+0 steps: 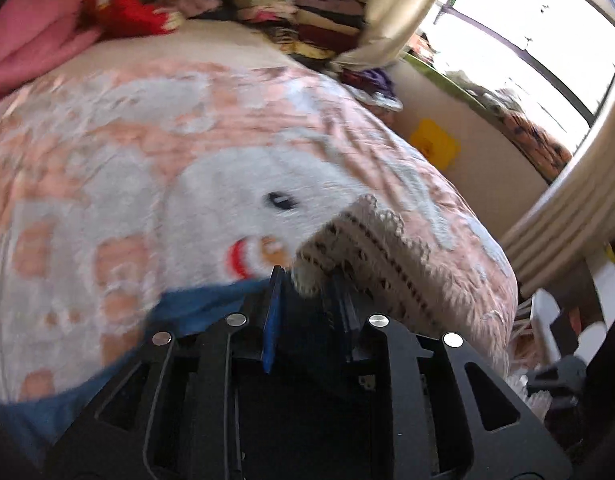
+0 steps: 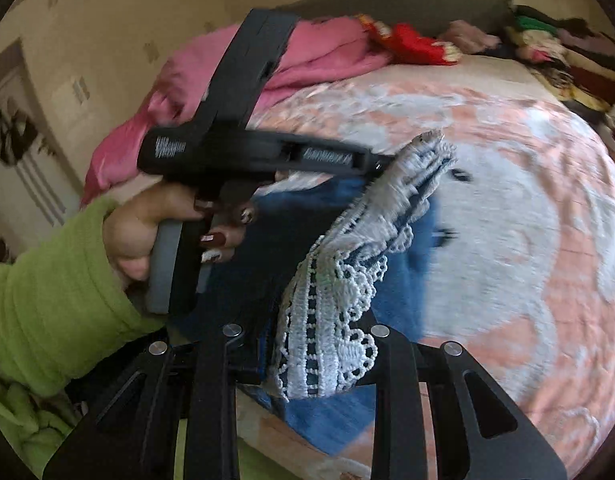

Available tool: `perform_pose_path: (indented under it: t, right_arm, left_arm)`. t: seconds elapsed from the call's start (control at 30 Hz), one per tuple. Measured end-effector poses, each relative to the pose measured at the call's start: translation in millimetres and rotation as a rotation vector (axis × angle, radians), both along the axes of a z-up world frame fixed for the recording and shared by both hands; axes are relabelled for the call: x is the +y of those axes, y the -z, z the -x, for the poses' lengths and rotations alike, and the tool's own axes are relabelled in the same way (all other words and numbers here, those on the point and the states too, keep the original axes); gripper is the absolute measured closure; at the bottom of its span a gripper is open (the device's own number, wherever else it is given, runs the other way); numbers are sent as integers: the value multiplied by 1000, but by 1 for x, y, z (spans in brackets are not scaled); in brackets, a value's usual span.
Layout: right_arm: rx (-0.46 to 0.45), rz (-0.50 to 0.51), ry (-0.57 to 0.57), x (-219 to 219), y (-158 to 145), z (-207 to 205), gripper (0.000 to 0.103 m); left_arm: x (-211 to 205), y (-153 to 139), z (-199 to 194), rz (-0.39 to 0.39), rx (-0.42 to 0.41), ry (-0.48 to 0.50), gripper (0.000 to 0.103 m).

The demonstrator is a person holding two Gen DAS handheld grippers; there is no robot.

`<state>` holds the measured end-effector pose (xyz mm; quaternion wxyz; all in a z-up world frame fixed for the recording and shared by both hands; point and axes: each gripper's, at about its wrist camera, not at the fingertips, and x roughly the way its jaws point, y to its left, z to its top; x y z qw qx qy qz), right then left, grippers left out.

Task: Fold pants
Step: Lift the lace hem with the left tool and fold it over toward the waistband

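**Pants lifted by the lace hem, mid-fold**

Pants of blue fabric with white crochet lace trim hang above the pink-and-white patterned bedspread, held by 2 tools. Left claw is clamped on the lace edge; right claw pinches the lace band nearer the camera. Judging by this, a fold is under way. Next: carry both held edges across and lay them flat, aligned.

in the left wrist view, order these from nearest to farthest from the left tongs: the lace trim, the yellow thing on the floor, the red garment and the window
1. White lace trim of the blue pants, gripped in the left tongs.
2. Yellow plastic object, on the floor right of the bed.
3. Red knitted garment, at the bed's far left end.

The bright window, upper right, is too close to call against the red garment.
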<state>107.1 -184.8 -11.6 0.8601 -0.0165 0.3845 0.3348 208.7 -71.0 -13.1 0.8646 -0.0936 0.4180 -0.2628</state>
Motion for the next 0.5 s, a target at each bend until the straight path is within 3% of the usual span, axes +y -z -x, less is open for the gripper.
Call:
perform_pose_path:
  t: [0.13,0.23,0.37,0.47,0.5]
  right_arm:
    - [5,79,-59,38,14,0,78]
    - [6,118,-90,59,23,0,78]
    - [-10,182,-137,81,33,4,78]
    - [-5,203,-172,98,43,9,72]
    - [-1,199,-186,101,44,11,63]
  left_arm:
    - [54,2,13,53,10,-124,84]
    - [96,3,24,184,-2,-193,76]
    - [138,15,27,366,36,-268,74]
    - [139,15,29,388,39,-267,69]
    - [137,14,29,387,42,-254,65]
